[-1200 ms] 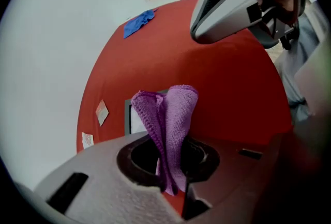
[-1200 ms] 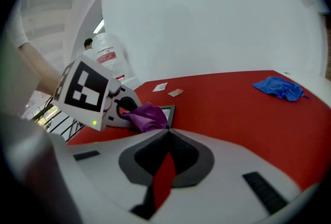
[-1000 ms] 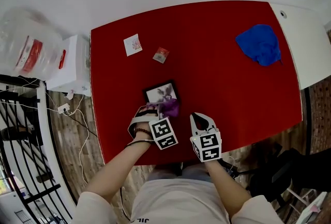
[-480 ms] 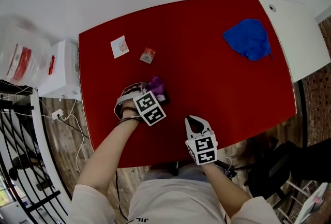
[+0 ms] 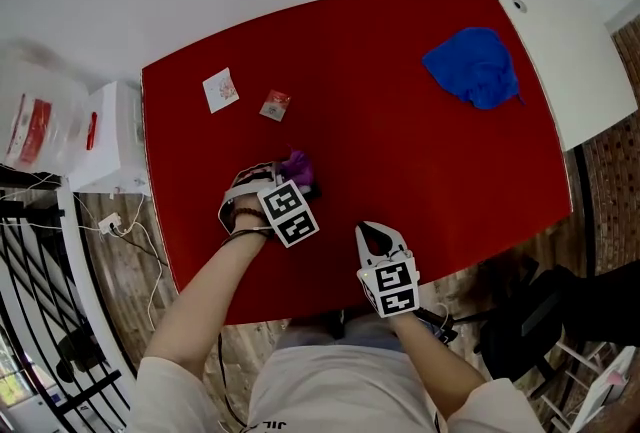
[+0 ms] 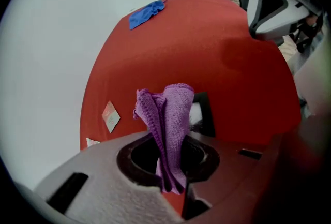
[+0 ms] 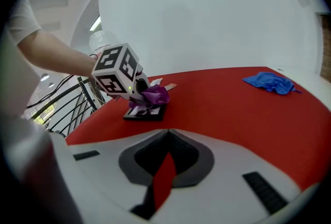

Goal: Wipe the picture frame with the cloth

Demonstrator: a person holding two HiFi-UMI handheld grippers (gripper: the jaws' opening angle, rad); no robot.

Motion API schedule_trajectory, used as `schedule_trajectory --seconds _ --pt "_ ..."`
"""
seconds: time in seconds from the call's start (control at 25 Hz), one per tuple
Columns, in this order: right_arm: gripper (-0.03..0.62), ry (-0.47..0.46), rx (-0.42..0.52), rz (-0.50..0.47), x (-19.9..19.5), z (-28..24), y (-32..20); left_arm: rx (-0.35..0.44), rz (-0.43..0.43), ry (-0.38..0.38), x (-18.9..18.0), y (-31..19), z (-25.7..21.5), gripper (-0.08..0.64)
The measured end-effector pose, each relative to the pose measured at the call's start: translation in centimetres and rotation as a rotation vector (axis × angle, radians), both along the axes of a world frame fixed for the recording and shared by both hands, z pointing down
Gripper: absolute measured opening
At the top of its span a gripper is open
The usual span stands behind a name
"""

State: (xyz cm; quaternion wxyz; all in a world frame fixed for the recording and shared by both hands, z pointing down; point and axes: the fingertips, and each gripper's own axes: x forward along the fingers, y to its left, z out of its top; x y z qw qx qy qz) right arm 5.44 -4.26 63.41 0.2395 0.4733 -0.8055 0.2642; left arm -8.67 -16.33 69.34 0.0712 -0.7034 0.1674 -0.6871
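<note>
Pinching the purple cloth (image 6: 173,109) between its jaws, left gripper (image 6: 169,158) held it over the picture frame (image 7: 146,113), flat on the red table (image 5: 400,121); right gripper (image 7: 164,161) nearby, jaws pressed together, empty; blue cloth (image 5: 475,66) well apart

We see the tabletop (image 5: 400,141) as a smooth, matt red surface with hardly any sheen, and along its right edge a plain white panel (image 5: 575,51) that looks equally smooth. The purple cloth (image 6: 173,109) pinched in the left gripper (image 6: 170,153) is soft, napped fabric with a ribbed, stitched hem. The picture frame (image 6: 208,114) has a black matt border and a glossy face that catches the light. Near the far right corner, the blue cloth (image 5: 472,68) is crumpled, soft fabric. The left gripper and the right gripper (image 7: 166,137) both have shells of matt pale grey plastic with darker insets. The white card (image 5: 221,89) near the far left corner looks like paper. The floor (image 5: 130,251) looks like wood planks.
</note>
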Motion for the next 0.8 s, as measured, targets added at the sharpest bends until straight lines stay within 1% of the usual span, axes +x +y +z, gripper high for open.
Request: schedule_trajectory --seconds 0.2,0.28,0.4,0.64,0.72,0.8 --pt "0.004 -0.009 0.001 -0.019 -0.6 0.0 -0.1 -0.005 0.095 -0.017 1.5 3.3 -0.6 0.06" --pt "0.003 -0.015 0.003 -0.029 -1.1 0.0 0.0 -0.01 0.114 -0.02 1.7 4.5 -0.6 0.06" --pt "0.005 -0.018 0.004 -0.042 -1.5 -0.1 0.2 -0.02 0.118 -0.012 1.8 6.0 -0.6 0.06" --pt "0.005 -0.01 0.012 -0.053 -1.4 -0.5 0.6 -0.009 0.098 0.006 1.7 6.9 -0.3 0.061" --pt "0.003 -0.003 0.016 -0.055 -1.1 -0.6 0.6 0.003 0.061 0.042 1.8 6.6 -0.7 0.061" --pt "0.003 0.004 0.023 -0.059 -1.0 -1.0 0.6 0.018 -0.003 0.109 1.9 6.4 -1.5 0.06"
